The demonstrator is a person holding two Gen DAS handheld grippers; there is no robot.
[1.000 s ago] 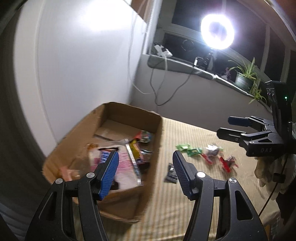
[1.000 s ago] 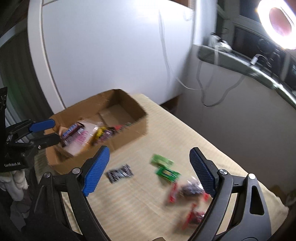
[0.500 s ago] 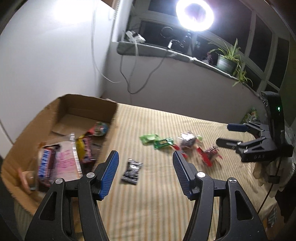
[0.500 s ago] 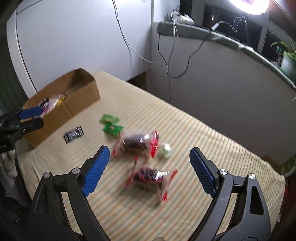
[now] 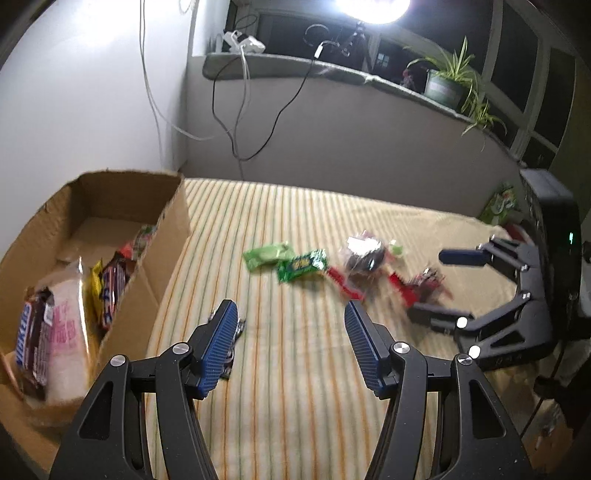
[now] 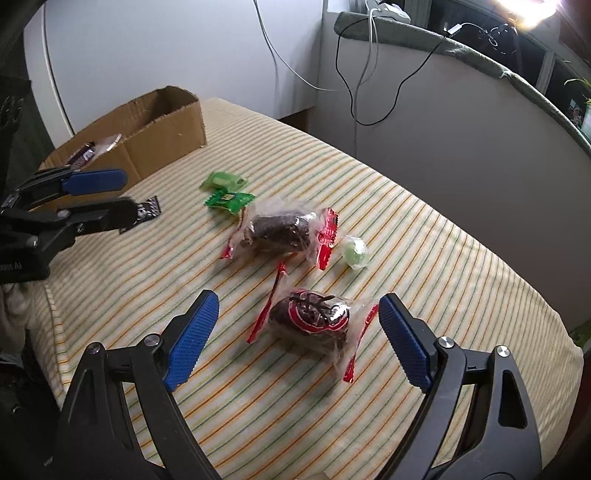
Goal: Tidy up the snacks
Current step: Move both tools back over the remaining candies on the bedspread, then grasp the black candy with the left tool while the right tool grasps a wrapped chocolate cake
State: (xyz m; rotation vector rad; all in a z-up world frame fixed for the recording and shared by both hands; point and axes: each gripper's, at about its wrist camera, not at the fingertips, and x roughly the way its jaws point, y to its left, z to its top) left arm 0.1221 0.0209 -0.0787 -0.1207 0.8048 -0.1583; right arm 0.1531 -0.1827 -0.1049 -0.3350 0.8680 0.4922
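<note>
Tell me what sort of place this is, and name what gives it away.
Probably a room in a home, not a lab or shop. A striped cloth covers the surface like a bedspread, a potted plant sits on the window ledge, and loose cables hang down the wall beside a ring light.

left wrist: we look down-forward along fingers, box [image 5: 92, 236] left | right wrist: same tilt, nearer | shared: striped cloth [image 6: 424, 236], snacks
</note>
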